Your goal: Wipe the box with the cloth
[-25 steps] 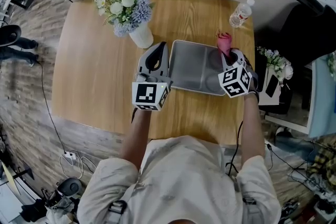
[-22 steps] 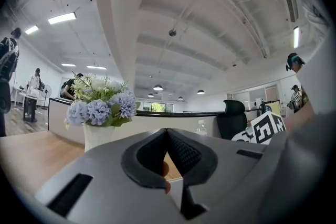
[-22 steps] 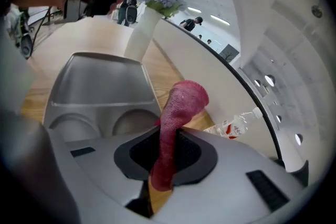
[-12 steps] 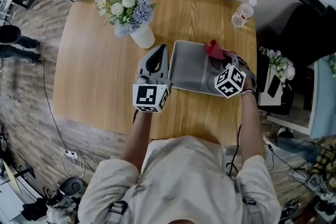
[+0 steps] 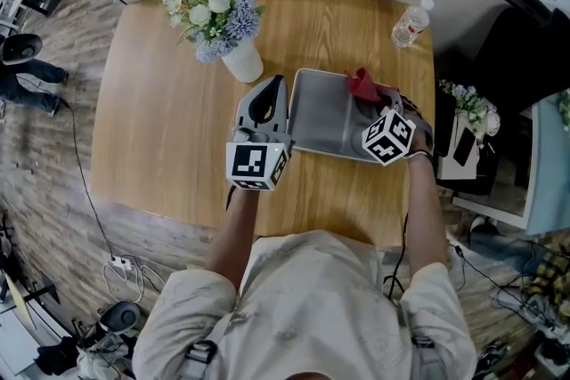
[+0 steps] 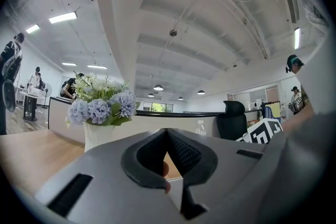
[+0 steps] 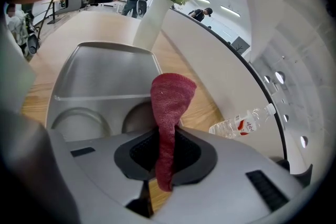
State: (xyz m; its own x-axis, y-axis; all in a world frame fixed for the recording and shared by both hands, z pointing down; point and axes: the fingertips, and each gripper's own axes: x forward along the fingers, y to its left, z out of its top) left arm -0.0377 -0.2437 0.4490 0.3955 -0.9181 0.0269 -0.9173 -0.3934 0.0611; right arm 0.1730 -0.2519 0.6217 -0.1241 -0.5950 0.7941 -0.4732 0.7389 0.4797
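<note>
Pinches the red cloth [image 7: 168, 113] in the right gripper [image 7: 165, 152], jaws pressed onto the fabric from both sides. Leaves a rounded fold standing past the jaw tips and a short tail hanging behind them. In the head view, holds that cloth [image 5: 362, 84] just ahead of the right gripper [image 5: 374, 101], over the far right corner of the grey box [image 5: 319, 116]. Cannot tell whether cloth and box touch.

Seen from the right gripper view: spreads the box [image 7: 105, 76] ahead of the jaws and to their left, shallow, open-topped, flat on the wooden table [image 5: 169, 129]. Shows a water bottle [image 7: 241, 124] to the right of those jaws, lying near the table's far right corner [image 5: 408, 24].

Rests the left gripper [image 5: 272, 89] along the box's left wall, just beside it, contact not clear. Keeps its jaws [image 6: 167, 136] pressed together at the tips, with only table wood showing through the gap behind them. Places a white vase [image 6: 100, 136] of pale blue and white flowers [image 6: 100, 102] ahead of that gripper and to its left, well apart from the cloth.
</note>
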